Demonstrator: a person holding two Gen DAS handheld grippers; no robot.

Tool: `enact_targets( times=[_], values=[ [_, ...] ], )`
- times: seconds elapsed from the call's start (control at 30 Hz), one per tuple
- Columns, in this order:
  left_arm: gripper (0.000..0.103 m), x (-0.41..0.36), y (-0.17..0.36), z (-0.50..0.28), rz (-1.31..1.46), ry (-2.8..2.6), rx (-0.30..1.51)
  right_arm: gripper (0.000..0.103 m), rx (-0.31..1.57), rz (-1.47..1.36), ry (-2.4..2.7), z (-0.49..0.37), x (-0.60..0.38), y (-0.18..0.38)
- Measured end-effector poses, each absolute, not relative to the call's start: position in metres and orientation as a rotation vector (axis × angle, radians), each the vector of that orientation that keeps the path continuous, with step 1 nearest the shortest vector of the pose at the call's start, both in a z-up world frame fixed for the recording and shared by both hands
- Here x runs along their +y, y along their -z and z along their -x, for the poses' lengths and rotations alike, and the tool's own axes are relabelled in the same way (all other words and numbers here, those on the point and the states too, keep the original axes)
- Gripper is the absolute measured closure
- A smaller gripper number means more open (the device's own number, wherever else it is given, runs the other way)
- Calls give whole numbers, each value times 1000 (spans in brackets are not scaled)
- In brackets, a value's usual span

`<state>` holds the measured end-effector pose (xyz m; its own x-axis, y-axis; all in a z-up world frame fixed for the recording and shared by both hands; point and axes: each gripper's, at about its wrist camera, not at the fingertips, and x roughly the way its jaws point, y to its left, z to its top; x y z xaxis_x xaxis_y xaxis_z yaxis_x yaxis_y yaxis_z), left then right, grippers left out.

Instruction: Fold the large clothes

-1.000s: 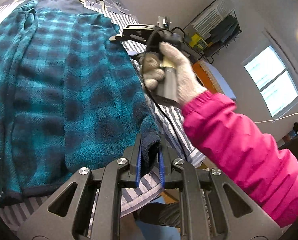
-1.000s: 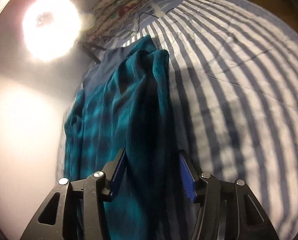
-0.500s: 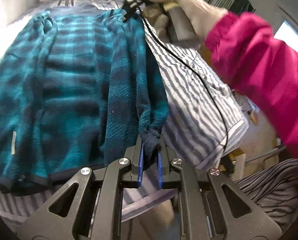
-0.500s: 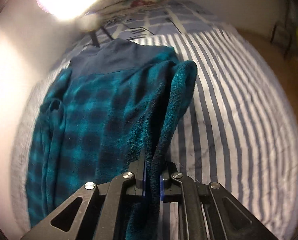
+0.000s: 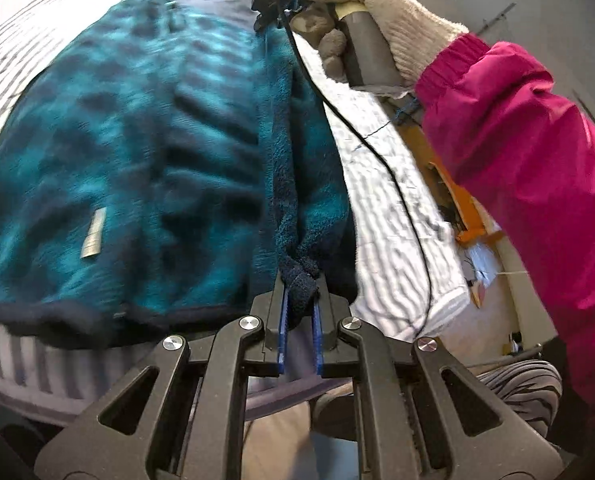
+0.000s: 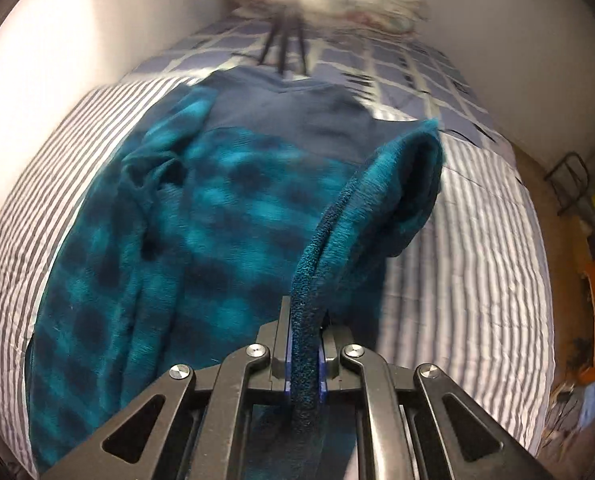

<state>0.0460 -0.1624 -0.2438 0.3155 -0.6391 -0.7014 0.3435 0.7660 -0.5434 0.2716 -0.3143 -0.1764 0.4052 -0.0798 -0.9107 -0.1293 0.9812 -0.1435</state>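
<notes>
Over striped bedding (image 6: 477, 240) — both grippers (image 5: 299, 312) (image 6: 305, 364) clamp fleece (image 6: 217, 220).

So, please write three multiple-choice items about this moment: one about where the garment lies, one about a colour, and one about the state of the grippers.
1. Where does the fleece garment lie?
A. on a striped bed sheet
B. on a wooden floor
C. over a chair

2. What colour is the sleeve of the person's arm?
A. yellow
B. pink
C. grey

3. What are the left gripper and the right gripper doing?
A. both open, above the cloth
B. only the left one holds cloth
C. both shut on the garment's edge

Answers: 1 A, grey and white stripes show around the garment; 2 B, the left wrist view shows a bright pink sleeve; 3 C, dark trim sits pinched between each pair of blue pads.
</notes>
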Motion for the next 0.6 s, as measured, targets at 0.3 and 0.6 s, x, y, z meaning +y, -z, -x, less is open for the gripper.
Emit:
enact_targets(
  times=[0.3, 0.6],
  values=[
    [97, -141, 266, -48, 285, 562, 1118, 96, 1195, 342, -104, -274, -243, 230],
    [97, -143, 264, -52, 277, 571, 1109, 77, 1111, 39, -326, -251, -283, 184]
  ],
)
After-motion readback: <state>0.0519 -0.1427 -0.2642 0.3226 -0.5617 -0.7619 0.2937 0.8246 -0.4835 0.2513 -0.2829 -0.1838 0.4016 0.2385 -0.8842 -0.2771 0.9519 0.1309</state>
